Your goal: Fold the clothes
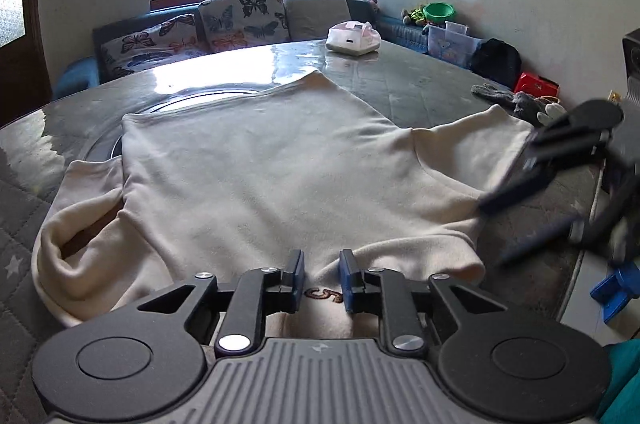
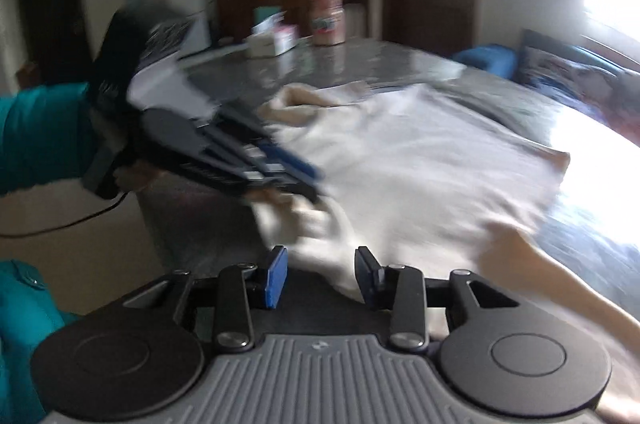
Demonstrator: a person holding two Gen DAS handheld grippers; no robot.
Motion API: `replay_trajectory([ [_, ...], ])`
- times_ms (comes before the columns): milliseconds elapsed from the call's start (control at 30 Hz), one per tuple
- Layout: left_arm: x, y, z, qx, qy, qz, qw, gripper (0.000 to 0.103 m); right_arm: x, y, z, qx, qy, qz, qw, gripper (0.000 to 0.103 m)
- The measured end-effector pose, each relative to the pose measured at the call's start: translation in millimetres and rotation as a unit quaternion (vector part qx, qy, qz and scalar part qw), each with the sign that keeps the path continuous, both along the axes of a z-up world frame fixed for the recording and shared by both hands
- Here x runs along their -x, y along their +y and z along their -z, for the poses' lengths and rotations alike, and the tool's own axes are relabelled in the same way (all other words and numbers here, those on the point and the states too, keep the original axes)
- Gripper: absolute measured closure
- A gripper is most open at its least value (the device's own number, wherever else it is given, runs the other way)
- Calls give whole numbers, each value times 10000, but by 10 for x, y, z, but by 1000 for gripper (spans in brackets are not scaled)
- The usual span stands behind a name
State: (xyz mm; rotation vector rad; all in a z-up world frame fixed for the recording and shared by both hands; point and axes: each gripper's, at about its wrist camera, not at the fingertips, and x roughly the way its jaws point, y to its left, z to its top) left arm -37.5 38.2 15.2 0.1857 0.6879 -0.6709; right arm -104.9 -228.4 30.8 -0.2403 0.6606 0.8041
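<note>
A cream sweatshirt (image 1: 264,176) lies spread flat on the grey table (image 1: 400,80), hem at the far side, collar near me. Its left sleeve (image 1: 76,248) is bunched at the near left; its right sleeve (image 1: 472,144) reaches right. My left gripper (image 1: 322,274) is open, its fingers straddling the collar with an embroidered mark. My right gripper (image 2: 322,274) is open, hovering at the right sleeve's edge; it shows blurred in the left wrist view (image 1: 532,184). In the right wrist view the sweatshirt (image 2: 420,160) and left gripper (image 2: 288,176) are motion-blurred.
A white tissue pack (image 1: 352,38) sits at the table's far edge. Grey gloves (image 1: 516,100) lie at the right edge. A sofa with butterfly cushions (image 1: 240,18) stands behind. A pink jar (image 2: 328,18) and a box (image 2: 272,42) stand on the table's other side.
</note>
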Motion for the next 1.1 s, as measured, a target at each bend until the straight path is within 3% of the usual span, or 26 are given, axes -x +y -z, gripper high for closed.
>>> replay_trajectory([
  [133, 32, -71, -116, -47, -148, 30, 9999, 79, -99, -547, -12, 130, -191, 1374, 9903, 61],
  [267, 71, -295, -232, 130, -306, 278, 9991, 76, -284, -1124, 80, 510, -401, 2970, 9527, 61],
  [367, 100, -509, -215, 193, -292, 508, 9981, 75, -412, -1476, 188, 688, -347, 3693, 9261, 61],
  [533, 141, -781, -120, 257, -108, 775, 9966, 75, -495, -1751, 302, 359, 41, 4043, 9139, 68],
  [633, 171, -899, -65, 263, -22, 921, 9954, 75, -481, -1747, 320, 283, 48, 4045, 9141, 76],
  [767, 201, -1017, -15, 274, 77, 1090, 9936, 75, -438, -1726, 297, 407, -57, 4006, 9154, 97],
  [1000, 230, -1101, 22, 276, 113, 1198, 9924, 74, -423, -1733, 318, 799, -240, 4109, 9078, 97],
  [1100, 198, -1011, -51, 356, 63, 1086, 9934, 74, -420, -1696, 257, 920, -398, 4133, 9051, 87],
])
